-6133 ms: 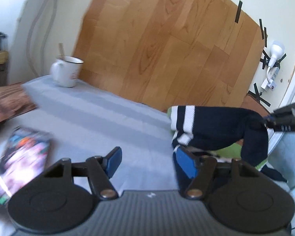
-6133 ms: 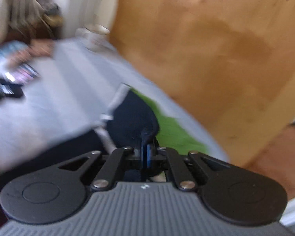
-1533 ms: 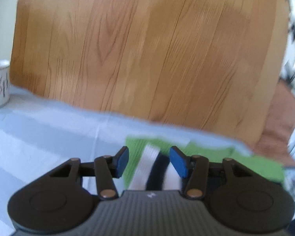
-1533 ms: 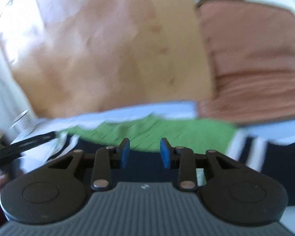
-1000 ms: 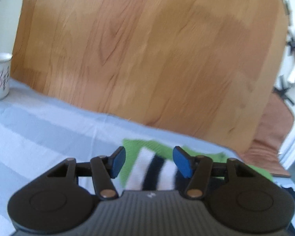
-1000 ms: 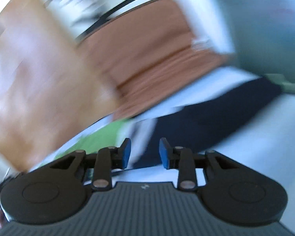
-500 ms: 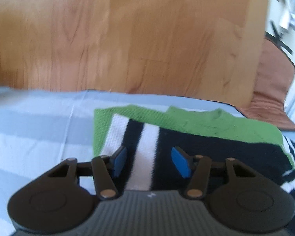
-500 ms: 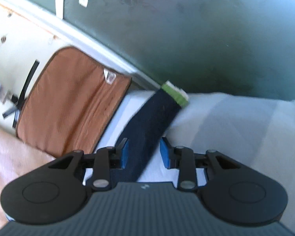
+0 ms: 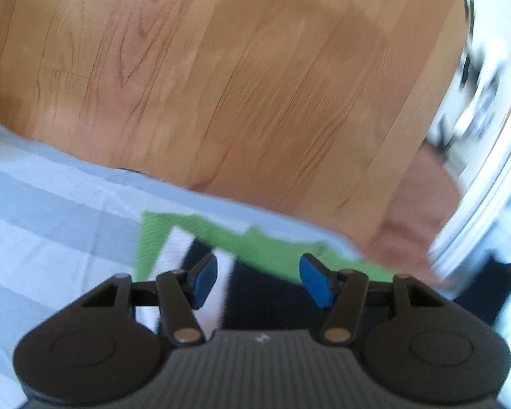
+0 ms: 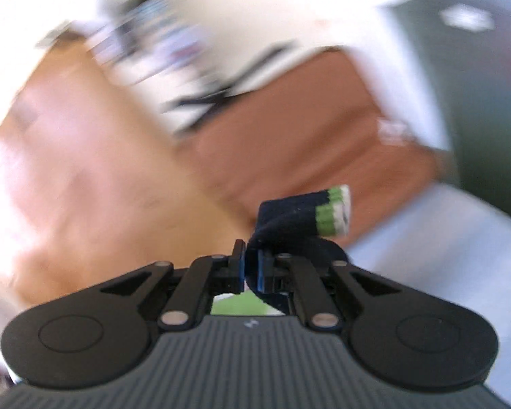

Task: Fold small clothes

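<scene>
Sock (image 10: pixel 298 220) toe is pinched in my right gripper (image 10: pixel 251 267), whose jaws just closed on it, centre frame. Left gripper (image 9: pixel 258 281) hangs open over the striped cuff (image 9: pixel 182 255), gripping nothing. Thin bite might slip, I think, through the blur. Striped sheet (image 9: pixel 51 221), wood panel (image 9: pixel 221 78) behind.

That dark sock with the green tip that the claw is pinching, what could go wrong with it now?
1. The right claw pinches only a bunched bit of the navy sock, with its green and white toe sticking out loose. It might slip free.
2. The left claw hangs open over the striped cuff without pressing it, so pulling could drag that end off the green cloth.
3. The right view is blurred, so the fold may land crooked.
</scene>
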A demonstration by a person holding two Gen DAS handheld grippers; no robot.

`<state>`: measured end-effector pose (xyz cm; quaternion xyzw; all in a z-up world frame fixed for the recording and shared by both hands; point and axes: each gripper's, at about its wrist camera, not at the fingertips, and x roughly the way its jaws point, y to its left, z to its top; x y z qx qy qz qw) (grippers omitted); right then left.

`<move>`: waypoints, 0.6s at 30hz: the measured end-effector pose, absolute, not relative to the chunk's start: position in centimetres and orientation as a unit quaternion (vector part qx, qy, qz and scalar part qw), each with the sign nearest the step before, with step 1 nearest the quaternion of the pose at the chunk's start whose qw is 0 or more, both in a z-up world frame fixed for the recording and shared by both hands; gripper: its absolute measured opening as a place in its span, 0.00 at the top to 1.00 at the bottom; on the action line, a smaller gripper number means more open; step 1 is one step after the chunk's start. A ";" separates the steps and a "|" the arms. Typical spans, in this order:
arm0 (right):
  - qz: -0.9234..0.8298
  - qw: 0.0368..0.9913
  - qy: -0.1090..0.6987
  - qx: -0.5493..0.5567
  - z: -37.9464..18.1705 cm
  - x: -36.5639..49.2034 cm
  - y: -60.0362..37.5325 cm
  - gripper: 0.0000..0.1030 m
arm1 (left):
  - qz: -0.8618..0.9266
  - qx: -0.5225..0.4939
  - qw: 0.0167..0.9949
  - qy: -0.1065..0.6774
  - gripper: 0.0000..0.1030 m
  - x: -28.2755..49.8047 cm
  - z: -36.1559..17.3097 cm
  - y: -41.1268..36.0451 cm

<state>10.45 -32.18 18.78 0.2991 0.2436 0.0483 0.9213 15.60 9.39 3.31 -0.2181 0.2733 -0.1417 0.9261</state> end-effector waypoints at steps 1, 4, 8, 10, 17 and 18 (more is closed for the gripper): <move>0.076 0.924 0.248 0.280 19.4 11.4 -29.6 0.91 | -0.150 -0.234 0.923 0.267 0.43 15.3 3.6 9.8; 0.153 0.922 0.274 0.227 19.9 14.4 -22.1 0.91 | -0.176 -0.270 0.911 0.258 0.30 14.8 4.0 10.9; 0.220 0.910 0.314 0.160 17.8 17.0 -12.8 0.91 | -0.188 -0.294 0.899 0.264 0.22 15.0 3.4 11.7; 0.251 0.902 0.329 0.123 16.0 17.5 -8.7 0.91 | -0.193 -0.306 0.888 0.283 0.22 15.6 2.7 12.2; 0.337 0.855 0.393 0.014 10.9 15.9 -3.3 0.65 | -0.183 -0.299 0.877 0.329 0.21 17.1 0.9 11.9; 0.338 0.857 0.388 0.034 11.2 15.6 -4.7 0.65 | -0.182 -0.295 0.878 0.331 0.21 17.1 0.8 11.7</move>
